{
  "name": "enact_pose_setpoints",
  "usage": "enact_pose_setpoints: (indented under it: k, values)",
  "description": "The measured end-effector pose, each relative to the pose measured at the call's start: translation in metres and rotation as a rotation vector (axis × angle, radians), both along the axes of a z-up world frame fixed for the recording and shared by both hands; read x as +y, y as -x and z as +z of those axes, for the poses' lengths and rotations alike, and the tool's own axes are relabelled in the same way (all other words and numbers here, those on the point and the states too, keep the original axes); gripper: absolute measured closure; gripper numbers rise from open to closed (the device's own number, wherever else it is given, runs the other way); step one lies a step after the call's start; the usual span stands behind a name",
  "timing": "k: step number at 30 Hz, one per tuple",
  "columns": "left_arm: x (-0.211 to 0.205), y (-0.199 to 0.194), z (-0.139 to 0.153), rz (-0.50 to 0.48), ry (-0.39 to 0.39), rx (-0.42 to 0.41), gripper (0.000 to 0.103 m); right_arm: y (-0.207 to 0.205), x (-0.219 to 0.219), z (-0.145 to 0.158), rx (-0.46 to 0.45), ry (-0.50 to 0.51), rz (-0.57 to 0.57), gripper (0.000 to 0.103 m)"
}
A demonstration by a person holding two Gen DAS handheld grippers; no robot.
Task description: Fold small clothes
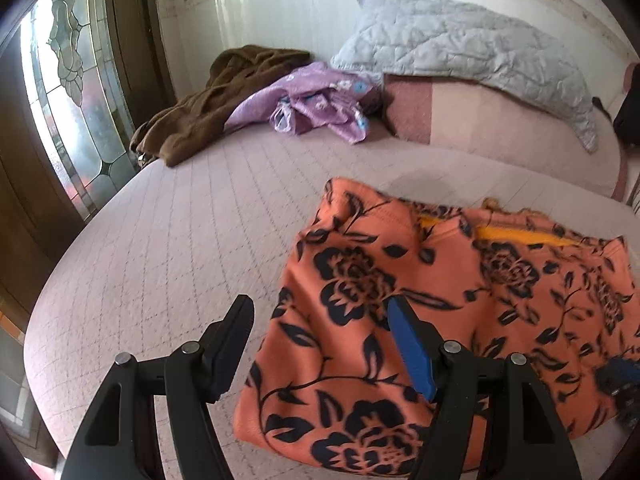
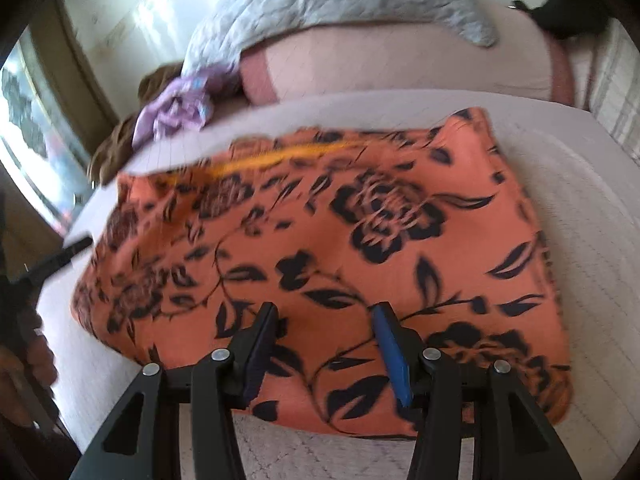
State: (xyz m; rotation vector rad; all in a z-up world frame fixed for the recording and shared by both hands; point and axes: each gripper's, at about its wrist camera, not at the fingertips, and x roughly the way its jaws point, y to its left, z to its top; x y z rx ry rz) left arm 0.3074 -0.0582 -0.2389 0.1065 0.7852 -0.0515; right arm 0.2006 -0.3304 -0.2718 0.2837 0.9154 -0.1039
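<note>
An orange garment with a black flower print (image 1: 432, 312) lies folded flat on the pale quilted bed (image 1: 168, 240); it also shows in the right wrist view (image 2: 320, 264). My left gripper (image 1: 320, 308) is open and empty, hovering over the garment's left edge. My right gripper (image 2: 326, 312) is open and empty, just above the garment's near edge. The left gripper's finger shows at the left of the right wrist view (image 2: 68, 254). The right gripper shows at the right edge of the left wrist view (image 1: 620, 384).
A crumpled purple garment (image 1: 312, 100) and a brown one (image 1: 208, 100) lie at the far end of the bed. A grey quilted blanket (image 1: 472, 52) drapes over a pink bolster (image 1: 500, 120). A stained-glass window (image 1: 68, 88) is on the left.
</note>
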Motion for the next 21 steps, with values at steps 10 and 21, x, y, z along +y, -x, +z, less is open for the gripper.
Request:
enact_pose_setpoints:
  k: [10, 21]
  values:
    - [-0.019, 0.007, 0.003, -0.043, -0.002, -0.006, 0.033, 0.005, 0.002, 0.017, -0.099, 0.006, -0.009, 0.050]
    - [-0.052, 0.005, -0.046, -0.146, -0.122, 0.177, 0.020, -0.012, 0.015, 0.008, -0.012, 0.027, 0.075, 0.049]
